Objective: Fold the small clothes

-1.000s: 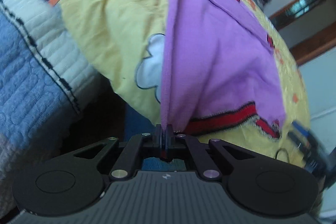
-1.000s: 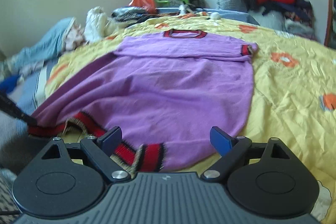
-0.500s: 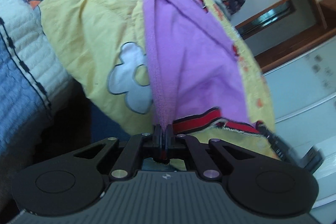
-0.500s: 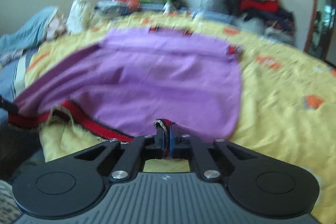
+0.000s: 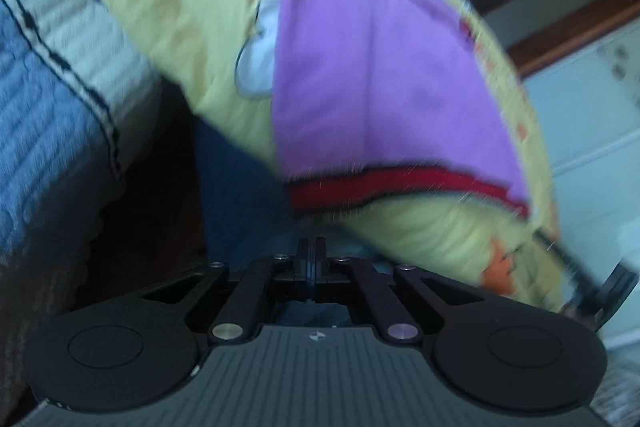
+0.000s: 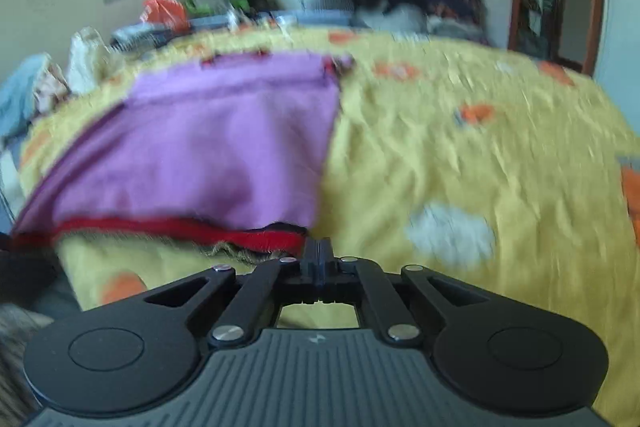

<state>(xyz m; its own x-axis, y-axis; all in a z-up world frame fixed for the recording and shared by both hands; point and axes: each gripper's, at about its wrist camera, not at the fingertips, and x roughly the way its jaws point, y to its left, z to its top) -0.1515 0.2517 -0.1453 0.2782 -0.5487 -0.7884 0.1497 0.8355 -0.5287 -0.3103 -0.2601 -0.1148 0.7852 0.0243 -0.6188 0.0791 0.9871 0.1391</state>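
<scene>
Whereas a second ago the right gripper stood spread over the red hem band of the purple garment, its fingers are now clenched, with the band's corner just ahead of and left of the tips; whether cloth is pinched there I cannot tell. On the other side, the left gripper is clenched too, yet the hem that ran into its fingertips earlier now lies just ahead of them, apart, on the yellow bedspread. I judge the bottom edge has been drawn toward the bed's near edge and straightened for folding, though at least the left grip may need retaking.
</scene>
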